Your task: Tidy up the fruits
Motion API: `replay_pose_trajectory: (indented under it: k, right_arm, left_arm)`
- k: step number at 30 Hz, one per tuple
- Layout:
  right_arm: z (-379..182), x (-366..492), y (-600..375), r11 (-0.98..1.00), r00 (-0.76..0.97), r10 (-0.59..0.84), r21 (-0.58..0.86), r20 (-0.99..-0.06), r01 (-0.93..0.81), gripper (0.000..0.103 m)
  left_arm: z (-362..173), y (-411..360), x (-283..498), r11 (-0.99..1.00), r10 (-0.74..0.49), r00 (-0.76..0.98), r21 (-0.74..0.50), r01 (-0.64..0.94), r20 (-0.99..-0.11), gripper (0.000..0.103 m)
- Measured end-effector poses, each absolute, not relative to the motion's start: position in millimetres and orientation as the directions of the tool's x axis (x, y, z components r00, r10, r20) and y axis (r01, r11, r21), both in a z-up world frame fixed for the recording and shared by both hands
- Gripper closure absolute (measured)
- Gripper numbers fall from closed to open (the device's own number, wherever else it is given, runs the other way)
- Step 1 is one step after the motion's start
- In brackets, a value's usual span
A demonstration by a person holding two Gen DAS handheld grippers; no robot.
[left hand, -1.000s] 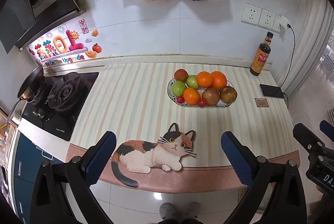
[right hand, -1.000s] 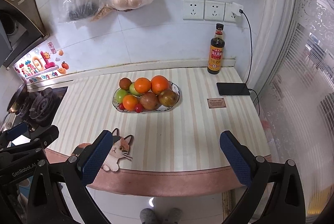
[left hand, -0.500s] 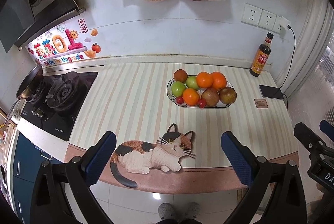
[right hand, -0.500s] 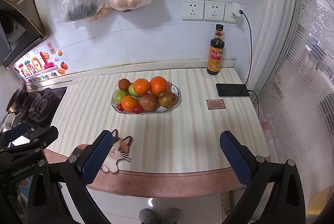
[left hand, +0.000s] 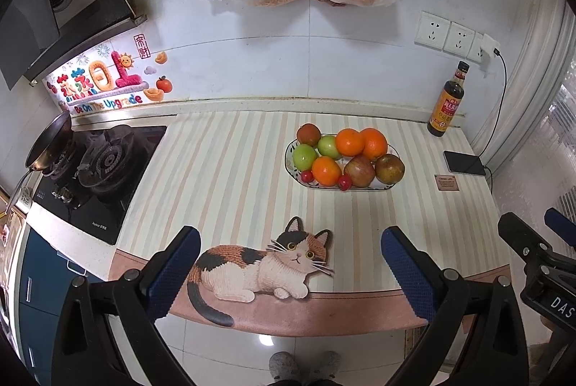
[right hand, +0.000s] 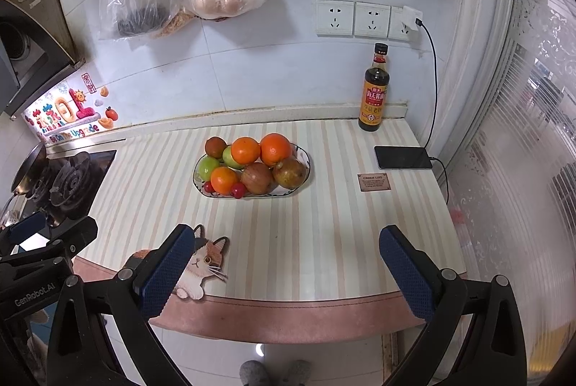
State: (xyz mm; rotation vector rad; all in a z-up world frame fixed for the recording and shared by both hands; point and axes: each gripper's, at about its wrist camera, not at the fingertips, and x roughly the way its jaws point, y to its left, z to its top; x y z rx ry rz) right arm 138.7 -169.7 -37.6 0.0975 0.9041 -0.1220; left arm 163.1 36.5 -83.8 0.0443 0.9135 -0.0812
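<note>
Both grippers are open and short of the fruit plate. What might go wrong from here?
The fruit is heaped on the plate: lifting an orange from the top may send neighbours rolling. The small red fruits sit at the plate's near rim and may be knocked off. The phone and its cable lie near the right gripper.

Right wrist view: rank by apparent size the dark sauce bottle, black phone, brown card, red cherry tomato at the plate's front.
Largest to smallest as they look:
1. Dark glass sauce bottle with yellow label
2. Flat black phone, close to the bottle in apparent area, so this pair is unsure
3. Small brown printed card
4. Small red cherry tomato
</note>
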Motion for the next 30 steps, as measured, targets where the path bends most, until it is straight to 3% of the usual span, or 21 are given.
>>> replay_pose_trajectory:
  k: [30]
  right_arm:
    - [-37.1,143.0,-172.0,0.991,0.607,-0.054,0.034,-0.793,0.132,0.000]
  left_arm:
    - [-82.2,31.9,162.2,0.997,-0.048,0.608,0.002,0.082,-0.792,0.000]
